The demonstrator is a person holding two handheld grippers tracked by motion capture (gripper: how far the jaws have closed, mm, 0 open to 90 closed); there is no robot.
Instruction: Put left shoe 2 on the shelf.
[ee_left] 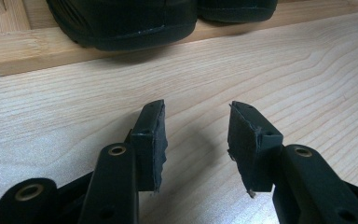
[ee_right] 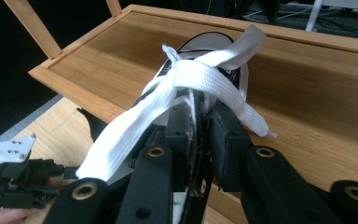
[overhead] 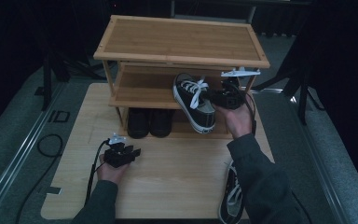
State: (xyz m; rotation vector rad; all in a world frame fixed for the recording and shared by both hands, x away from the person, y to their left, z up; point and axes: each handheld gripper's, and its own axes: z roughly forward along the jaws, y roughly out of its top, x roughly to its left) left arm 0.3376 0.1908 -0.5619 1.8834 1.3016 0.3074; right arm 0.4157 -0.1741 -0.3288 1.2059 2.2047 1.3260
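Observation:
A black sneaker (overhead: 193,100) with white laces (ee_right: 191,79) hangs tilted at the front of the middle shelf (overhead: 140,88) of a wooden shoe rack (overhead: 182,39), its toe pointing toward me. My right gripper (overhead: 216,97) is shut on the sneaker's upper edge, and its pads (ee_right: 223,135) pinch the thin side wall beside the laces. My left gripper (overhead: 135,151) rests low over the wooden board (overhead: 168,172) in front of the rack. Its jaws stand open with nothing between the pads (ee_left: 151,140).
A pair of black shoes (overhead: 149,122) stands on the bottom shelf, just ahead of the left gripper (ee_left: 196,109). A second black sneaker (overhead: 230,196) lies on the board's near right edge, partly under the right sleeve. The rack's top shelf is bare.

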